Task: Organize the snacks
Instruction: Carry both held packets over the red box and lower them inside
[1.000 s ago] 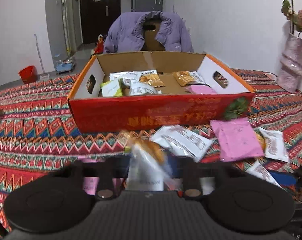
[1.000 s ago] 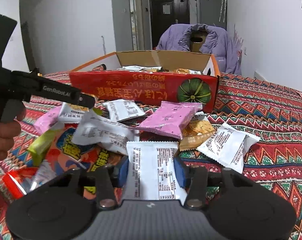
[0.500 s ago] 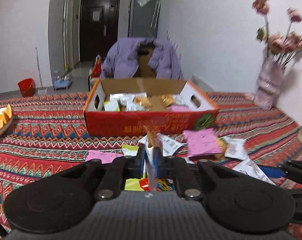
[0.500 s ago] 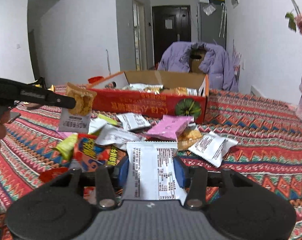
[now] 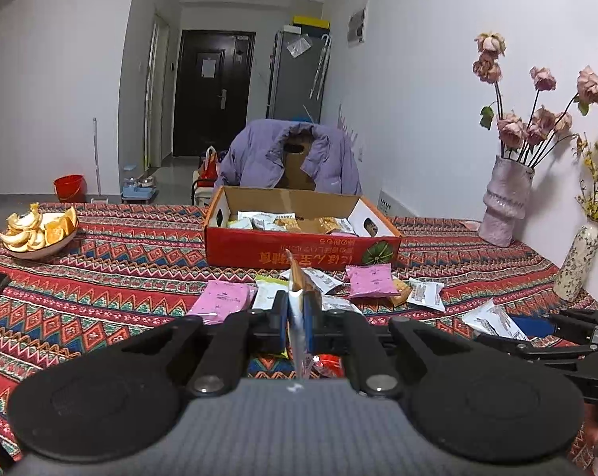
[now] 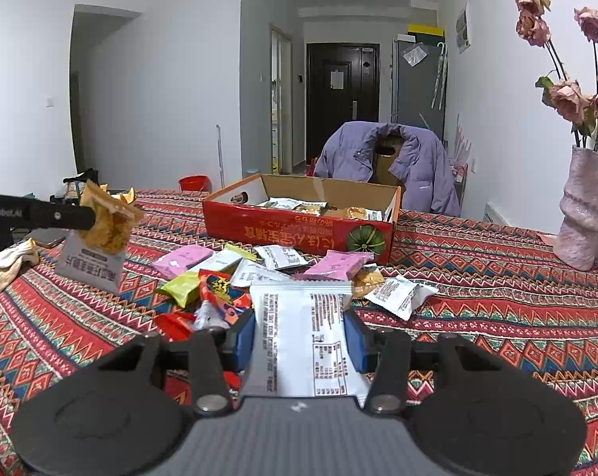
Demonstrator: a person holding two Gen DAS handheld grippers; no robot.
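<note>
— White packet is sitting clamped in the right gripper at bottom centre; the left gripper is pinching a biscuit packet edge-on. Both are hanging above the table.

— Where are they going?

— Probably into the red cardboard box, sitting mid-frame behind the loose snack pile. I'm advising keeping both clear of the near wall, carrying them over the opening, then letting go low.
</note>
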